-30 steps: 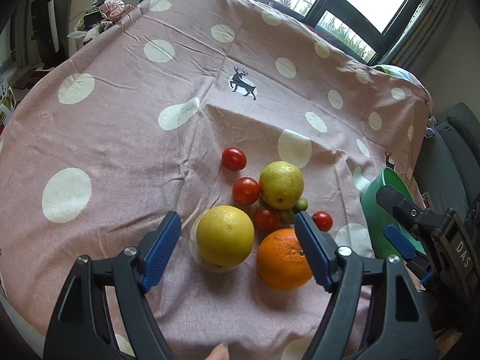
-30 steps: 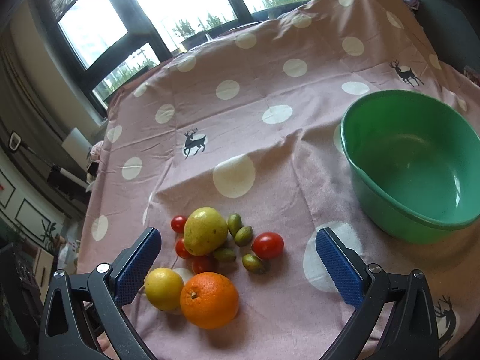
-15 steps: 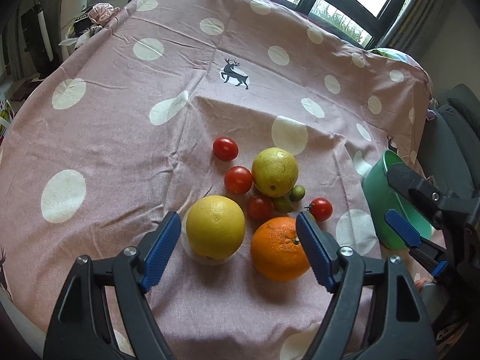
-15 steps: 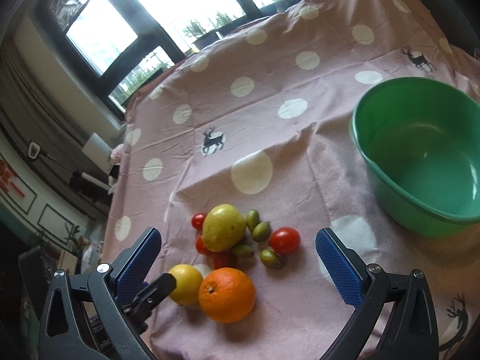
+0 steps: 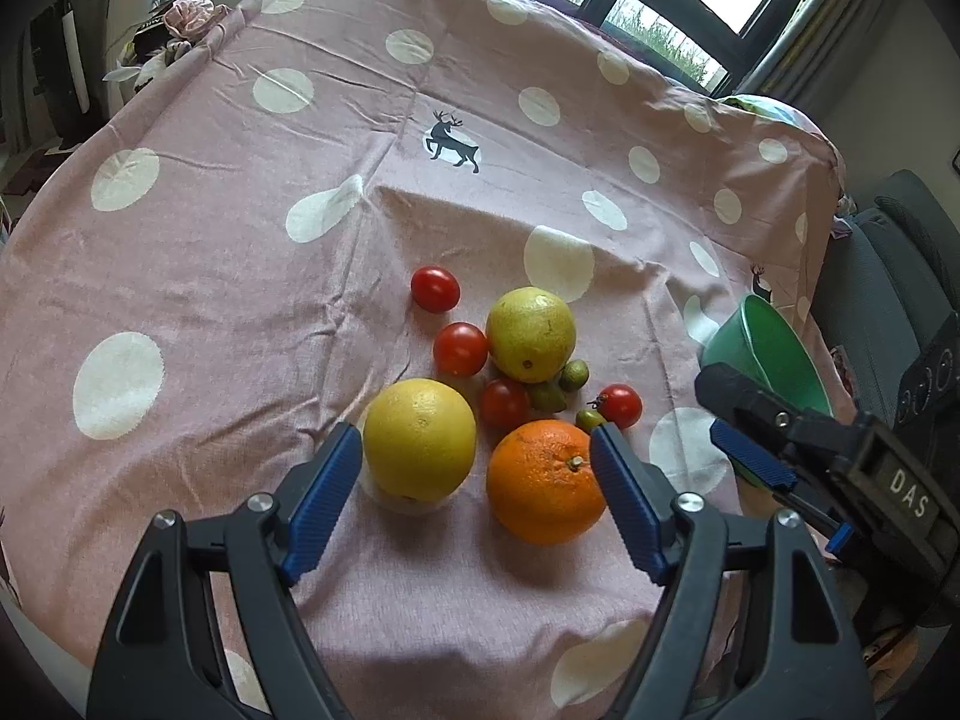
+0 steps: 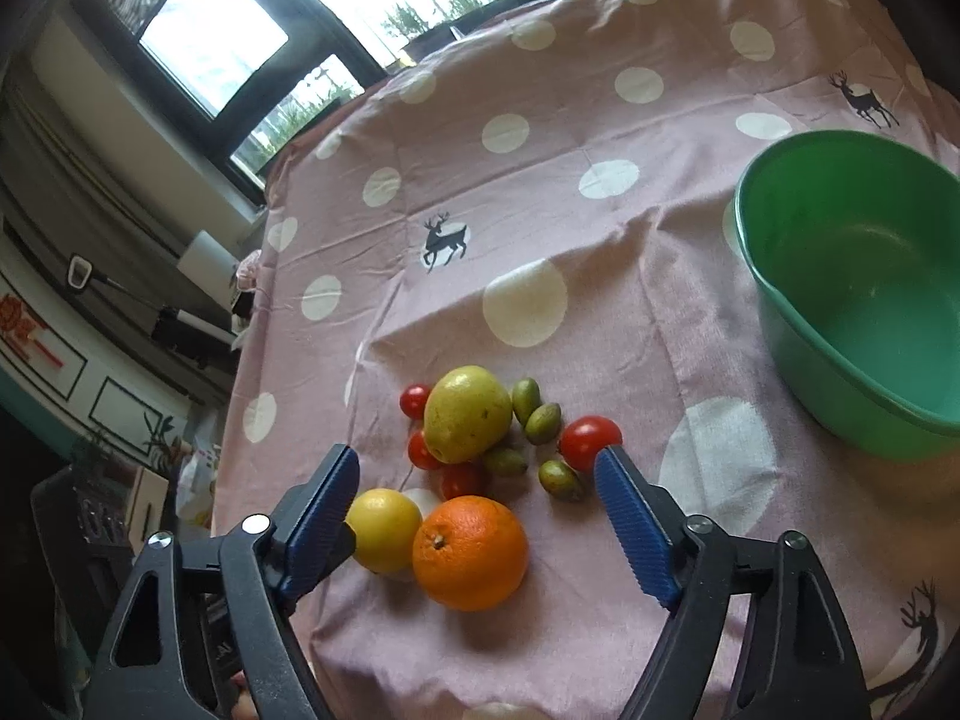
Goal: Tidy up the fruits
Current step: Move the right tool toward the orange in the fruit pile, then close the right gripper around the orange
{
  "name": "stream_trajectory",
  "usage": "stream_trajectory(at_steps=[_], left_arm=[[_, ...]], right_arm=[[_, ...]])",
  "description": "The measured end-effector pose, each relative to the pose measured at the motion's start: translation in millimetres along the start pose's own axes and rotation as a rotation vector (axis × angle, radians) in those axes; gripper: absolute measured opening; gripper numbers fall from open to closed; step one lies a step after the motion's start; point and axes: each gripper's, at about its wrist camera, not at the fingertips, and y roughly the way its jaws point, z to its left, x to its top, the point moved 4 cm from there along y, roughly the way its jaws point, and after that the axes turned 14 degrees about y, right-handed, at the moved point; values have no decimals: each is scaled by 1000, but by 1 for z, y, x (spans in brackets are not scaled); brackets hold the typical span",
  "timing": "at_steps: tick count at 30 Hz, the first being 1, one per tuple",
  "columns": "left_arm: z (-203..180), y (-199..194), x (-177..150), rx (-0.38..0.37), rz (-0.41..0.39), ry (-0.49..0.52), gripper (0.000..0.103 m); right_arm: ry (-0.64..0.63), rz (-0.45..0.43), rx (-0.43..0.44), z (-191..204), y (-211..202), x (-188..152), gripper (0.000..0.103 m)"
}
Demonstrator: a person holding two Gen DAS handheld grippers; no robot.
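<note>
A cluster of fruit lies on the pink dotted cloth: an orange (image 5: 545,481) (image 6: 470,552), a yellow grapefruit (image 5: 419,438) (image 6: 384,529), a yellow-green pear-like fruit (image 5: 530,333) (image 6: 468,413), several cherry tomatoes (image 5: 459,349) (image 6: 589,434) and small green fruits (image 6: 542,423). My left gripper (image 5: 477,498) is open, its fingers either side of the grapefruit and orange, just short of them. My right gripper (image 6: 477,522) is open, straddling the orange from above; it also shows at the right in the left wrist view (image 5: 750,438). An empty green bowl (image 6: 750,222) (image 5: 774,336) stands to the right.
The cloth (image 5: 210,252) covers a round table with its front edge just below the fruit. Windows run along the far side. A dark chair (image 5: 900,252) stands to the right and clutter (image 6: 90,324) to the left.
Both grippers have moved closer to the fruit cluster, which looks larger now. The right gripper has shifted left toward the orange. Both stay open and no fruit has moved.
</note>
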Motion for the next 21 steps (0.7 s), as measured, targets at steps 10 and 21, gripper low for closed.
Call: stream_trajectory(at_steps=[10,21], left_arm=[[-15,7,-16,-72,75,40,76],[-31,29,-23,-96,158,52,71]], right_arm=[[42,140,76,-2,15,-13,75],[39,217,2,-3,40,-23,63]])
